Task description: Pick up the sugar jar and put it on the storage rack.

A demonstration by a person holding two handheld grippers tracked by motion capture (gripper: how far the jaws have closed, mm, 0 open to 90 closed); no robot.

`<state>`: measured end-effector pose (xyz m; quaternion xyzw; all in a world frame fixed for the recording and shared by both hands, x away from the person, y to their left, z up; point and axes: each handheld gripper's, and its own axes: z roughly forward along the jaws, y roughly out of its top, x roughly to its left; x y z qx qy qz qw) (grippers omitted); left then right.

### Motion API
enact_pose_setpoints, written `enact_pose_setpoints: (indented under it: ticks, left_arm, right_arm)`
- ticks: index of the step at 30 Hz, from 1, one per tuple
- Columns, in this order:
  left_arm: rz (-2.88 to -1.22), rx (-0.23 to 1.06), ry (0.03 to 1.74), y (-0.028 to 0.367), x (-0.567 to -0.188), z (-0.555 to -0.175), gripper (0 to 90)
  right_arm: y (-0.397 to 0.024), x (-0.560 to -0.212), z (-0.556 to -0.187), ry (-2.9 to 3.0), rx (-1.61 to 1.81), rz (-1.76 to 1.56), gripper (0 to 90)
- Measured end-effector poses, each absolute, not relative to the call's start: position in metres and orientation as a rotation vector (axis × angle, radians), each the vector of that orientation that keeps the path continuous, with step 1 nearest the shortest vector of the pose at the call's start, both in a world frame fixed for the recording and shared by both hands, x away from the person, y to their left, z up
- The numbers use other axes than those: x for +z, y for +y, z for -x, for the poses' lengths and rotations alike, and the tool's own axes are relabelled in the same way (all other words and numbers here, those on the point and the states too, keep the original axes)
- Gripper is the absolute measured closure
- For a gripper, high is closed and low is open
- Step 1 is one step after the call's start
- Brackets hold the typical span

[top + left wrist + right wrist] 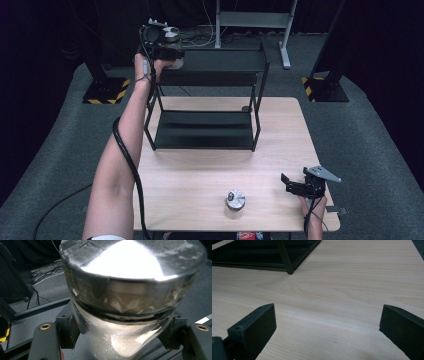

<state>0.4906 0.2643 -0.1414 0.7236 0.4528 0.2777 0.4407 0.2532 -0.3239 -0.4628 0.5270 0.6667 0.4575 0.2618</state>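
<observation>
Second jar (235, 199) near on tabletop (190, 175). Left claw (125, 340) clamped on glass jar (130, 297) waist: rigid, slick, fragile. Right claw (327, 330) agape, empty.

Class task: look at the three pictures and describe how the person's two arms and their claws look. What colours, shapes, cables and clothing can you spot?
The left black two-jaw claw has blocky jaws with brass-coloured screw inserts. A thick black cable trails along the bare left forearm; a white sleeve edge shows near the elbow. The right black two-jaw claw carries a grey three-cornered plate on top, with thin black cables by the wrist.
</observation>
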Motion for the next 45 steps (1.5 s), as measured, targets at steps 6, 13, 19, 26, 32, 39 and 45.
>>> enact_pose_setpoints:
  ticks: [6,13,19,26,32,39,45]
  left_arm:
    - [-1.801,0.683,1.132,0.265,-0.139,-0.491,30.3]
    - [-1.824,0.679,1.163,0.265,-0.129,-0.485,21.7]
    - [-1.880,0.663,1.165,0.269,-0.118,-0.472,10.0]
    - [-1.962,0.663,1.127,0.275,-0.116,-0.453,4.6]
    - [-2.010,0.672,1.090,0.279,-0.132,-0.436,3.0]
    - [-2.050,0.670,1.080,0.289,-0.163,-0.420,2.4]
    - [-2.084,0.657,1.055,0.295,-0.202,-0.399,2.4]
  right_arm:
    - [-0.324,-0.463,-0.253,1.805,1.238,-1.426,0.0]
    - [-0.324,-0.463,-0.253,1.803,1.239,-1.426,0.0]
    - [-0.323,-0.463,-0.253,1.806,1.235,-1.424,0.0]
    - [-0.323,-0.463,-0.254,1.808,1.232,-1.422,0.0]
    - [-0.323,-0.462,-0.253,1.807,1.230,-1.422,0.0]
    - [-0.322,-0.462,-0.253,1.808,1.228,-1.422,0.0]
    - [-0.322,-0.462,-0.254,1.812,1.221,-1.423,0.0]
